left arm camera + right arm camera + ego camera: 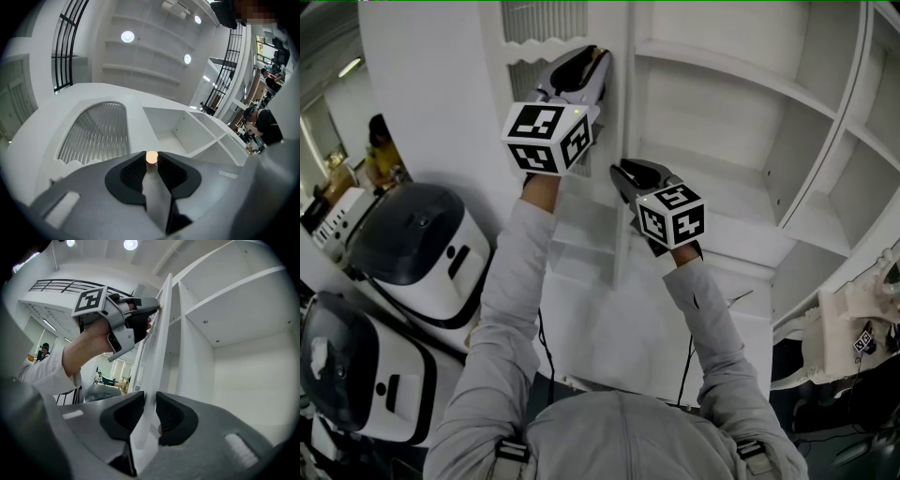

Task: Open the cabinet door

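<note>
Flat white shelf boards [741,80] are carried inside the white cabinet [712,112], fixed across its open compartments at several heights. Two rounded white-and-black machines [417,248] are seen just beside the cabinet's left side.

Shelf bays [722,112] right of door [617,267] give free room; white machines [422,244] block lower left.

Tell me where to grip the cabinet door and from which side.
Grip the cabinet door by its free vertical edge, coming at it edge-on: the panel stands ajar and is thin enough to straddle. The right gripper pinches that edge, below the left gripper.
</note>
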